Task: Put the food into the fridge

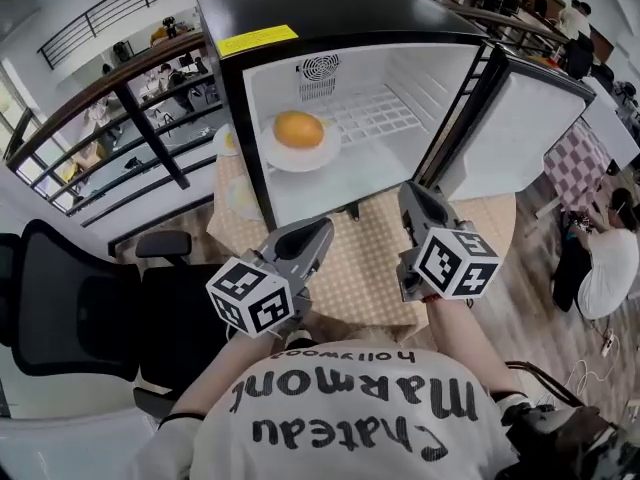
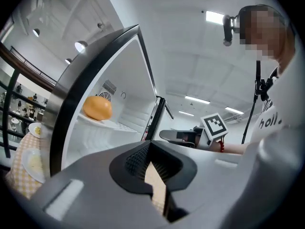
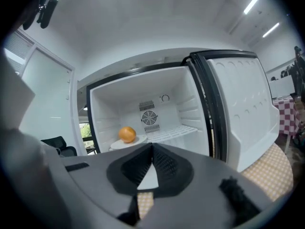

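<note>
**Current state.** The fridge stands on the tabletop with its door swung wide to the right. Inside, a round orange food sits on a white plate, and that plate rests at the left end of the wire shelf.

**Tools.** The left tool and the right tool are both held in front of the open compartment, above the tabletop and well clear of the shelf. Each gripper view shows its ribbed pads meeting at the tips. Only the checked cloth shows through the gap behind them, so both tools are closed with nothing between the jaws.

**Step in hand.** One item is already stored. This reads as a pause between placements, or the point just after a release.

**Remaining items.** Two more plates lie on the tabletop just beside the left wall of the fridge, outside it. What they carry is pale and too small to identify.

**Next move.**
1. If those plates hold food, a tool must first open its jaws.
2. The left tool is the nearer one. It must reach round the front left corner of the fridge and take the plate by its rim.
3. The plate must then be kept level while it is carried in.
4. The right part of the shelf is free to receive it.
5. If nothing more is to go in, the door must be pushed shut from its outer face.
</note>
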Available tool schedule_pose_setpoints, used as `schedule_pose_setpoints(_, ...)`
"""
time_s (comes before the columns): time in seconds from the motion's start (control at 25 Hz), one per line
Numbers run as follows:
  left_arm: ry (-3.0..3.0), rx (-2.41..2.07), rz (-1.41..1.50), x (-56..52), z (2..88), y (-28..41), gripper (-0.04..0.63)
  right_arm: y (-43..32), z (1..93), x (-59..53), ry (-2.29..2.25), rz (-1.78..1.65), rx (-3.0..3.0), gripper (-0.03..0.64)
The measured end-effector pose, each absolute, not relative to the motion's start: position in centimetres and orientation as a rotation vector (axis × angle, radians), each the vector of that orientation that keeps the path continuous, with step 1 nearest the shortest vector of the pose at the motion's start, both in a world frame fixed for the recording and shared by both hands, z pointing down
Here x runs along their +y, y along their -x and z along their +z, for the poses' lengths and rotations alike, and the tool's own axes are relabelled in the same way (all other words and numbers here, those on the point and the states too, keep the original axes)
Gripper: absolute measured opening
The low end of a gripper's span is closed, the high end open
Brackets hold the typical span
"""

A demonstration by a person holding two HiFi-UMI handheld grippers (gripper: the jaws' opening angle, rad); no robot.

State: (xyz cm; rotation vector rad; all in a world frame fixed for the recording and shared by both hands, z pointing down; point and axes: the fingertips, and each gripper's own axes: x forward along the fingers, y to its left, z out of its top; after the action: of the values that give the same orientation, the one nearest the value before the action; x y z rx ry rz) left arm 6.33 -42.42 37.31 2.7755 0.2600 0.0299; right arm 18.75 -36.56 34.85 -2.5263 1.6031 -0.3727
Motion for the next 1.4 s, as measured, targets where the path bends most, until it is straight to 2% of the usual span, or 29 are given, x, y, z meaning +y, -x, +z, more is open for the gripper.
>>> schedule_pose_setpoints(0.8, -2.804, -0.057, -0.031, -24.0, 38.5, 0.1, 0.003, -12.5, 39.3, -19.1, 2.383, -0.414, 1.875, 0.015)
schedule_pose_setpoints(1.4, -2.805, -0.087, -0.005, -21.1, 38.9, 2.9, 0.003, -9.4, 39.9, -16.7, 2.377, -0.417, 1.936, 0.015)
